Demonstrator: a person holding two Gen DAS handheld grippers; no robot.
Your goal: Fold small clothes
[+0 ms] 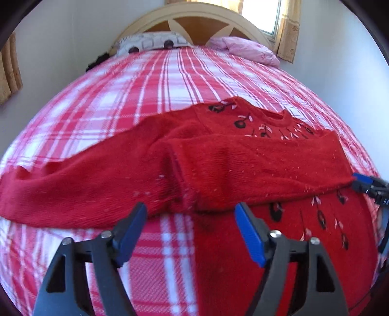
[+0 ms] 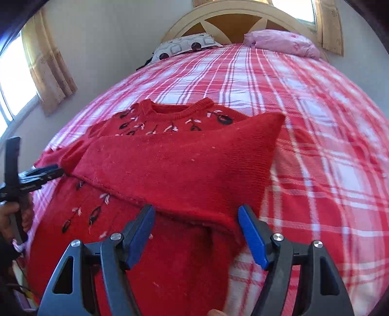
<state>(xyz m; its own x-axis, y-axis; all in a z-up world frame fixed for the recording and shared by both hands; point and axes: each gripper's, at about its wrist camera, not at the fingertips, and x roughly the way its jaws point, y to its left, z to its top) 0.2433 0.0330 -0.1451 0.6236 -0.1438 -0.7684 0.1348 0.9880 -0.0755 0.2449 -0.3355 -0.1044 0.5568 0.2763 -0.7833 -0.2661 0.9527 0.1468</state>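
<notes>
A small red knit sweater (image 1: 243, 160) with black and pink flower embroidery lies on the plaid bed, its lower part folded up over the chest; it also shows in the right wrist view (image 2: 184, 170). One sleeve (image 1: 73, 189) stretches to the left. My left gripper (image 1: 190, 214) is open, jaws wide, just in front of the folded edge. My right gripper (image 2: 197, 216) is open at the folded hem, holding nothing. In the left wrist view the right gripper's tip (image 1: 364, 182) touches the fold's right corner. In the right wrist view the left gripper (image 2: 46, 175) sits at the fold's left corner.
The bed has a red and white plaid cover (image 1: 170, 80). A patterned pillow (image 1: 150, 42) and a pink pillow (image 1: 245, 48) lie by the wooden headboard (image 1: 199, 17). Curtained windows (image 2: 17, 77) are on the walls. My hand (image 2: 12, 214) shows at the left edge.
</notes>
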